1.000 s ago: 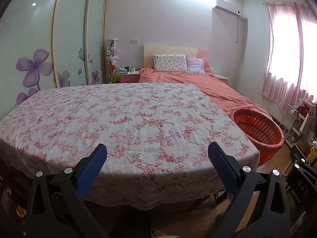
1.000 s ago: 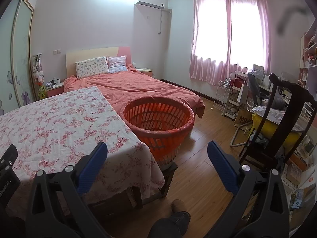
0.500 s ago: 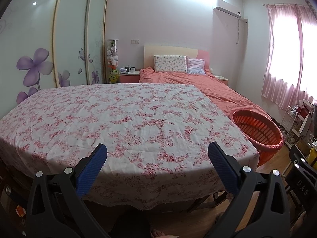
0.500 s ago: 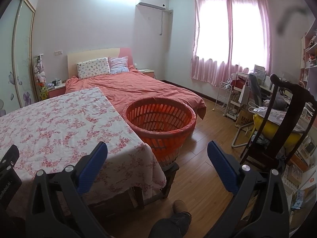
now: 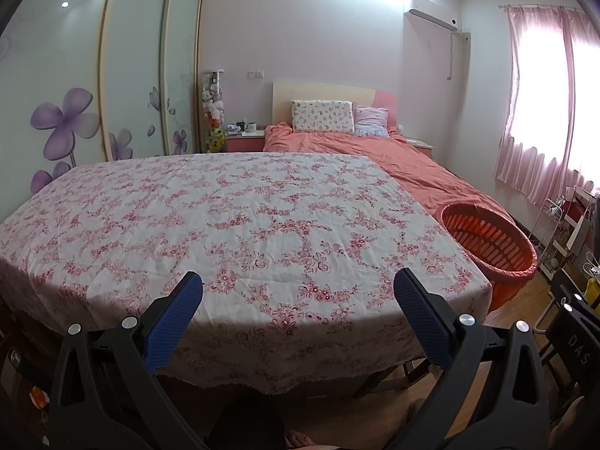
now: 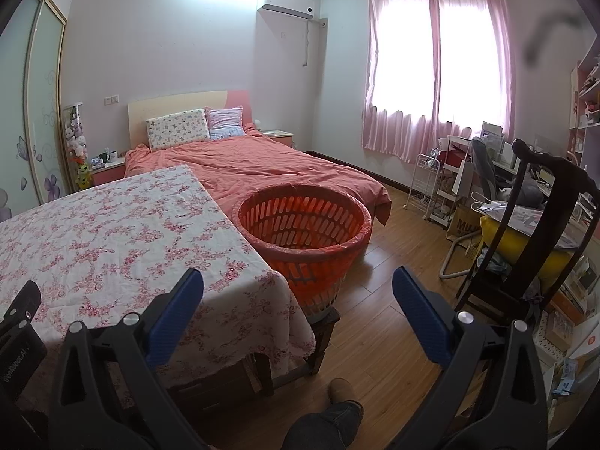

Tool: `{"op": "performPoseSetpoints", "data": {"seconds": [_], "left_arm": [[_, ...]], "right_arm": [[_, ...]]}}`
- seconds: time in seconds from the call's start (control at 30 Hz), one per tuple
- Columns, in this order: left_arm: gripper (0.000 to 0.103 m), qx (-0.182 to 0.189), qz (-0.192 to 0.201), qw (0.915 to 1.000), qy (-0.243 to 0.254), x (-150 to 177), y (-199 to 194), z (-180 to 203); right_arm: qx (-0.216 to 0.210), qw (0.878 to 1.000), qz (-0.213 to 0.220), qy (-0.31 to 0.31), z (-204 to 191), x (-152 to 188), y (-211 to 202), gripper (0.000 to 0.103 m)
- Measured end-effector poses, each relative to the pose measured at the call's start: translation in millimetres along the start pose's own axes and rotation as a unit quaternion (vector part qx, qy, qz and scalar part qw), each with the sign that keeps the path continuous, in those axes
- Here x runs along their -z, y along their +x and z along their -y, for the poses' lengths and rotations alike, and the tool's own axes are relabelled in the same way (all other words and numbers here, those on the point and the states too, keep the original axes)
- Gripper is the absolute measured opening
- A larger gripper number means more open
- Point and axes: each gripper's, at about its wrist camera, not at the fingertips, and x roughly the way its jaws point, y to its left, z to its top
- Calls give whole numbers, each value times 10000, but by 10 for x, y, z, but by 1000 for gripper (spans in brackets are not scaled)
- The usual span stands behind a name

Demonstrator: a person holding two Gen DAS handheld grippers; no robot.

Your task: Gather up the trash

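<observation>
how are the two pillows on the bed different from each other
The left pillow is larger and cream with a scattered small flower print; the right pillow is smaller and pale lilac-pink with a frilled edge. The left one stands in front and overlaps the right one's side, so the right one is partly hidden. Both lean upright against the headboard at the head of the orange-covered bed.

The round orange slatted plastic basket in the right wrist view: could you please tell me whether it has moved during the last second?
No. The round orange slatted plastic basket stays beside the floral-clothed table corner, before the salmon-covered bed.
</observation>
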Motion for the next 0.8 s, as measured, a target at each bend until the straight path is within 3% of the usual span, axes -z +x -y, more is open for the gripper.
{"op": "performPoseSetpoints", "data": {"seconds": [0.8], "left_arm": [[100,2,-19,10000,1,17,10,0]], "right_arm": [[-61,10000,-23,38,26,-21,22,99]]}}
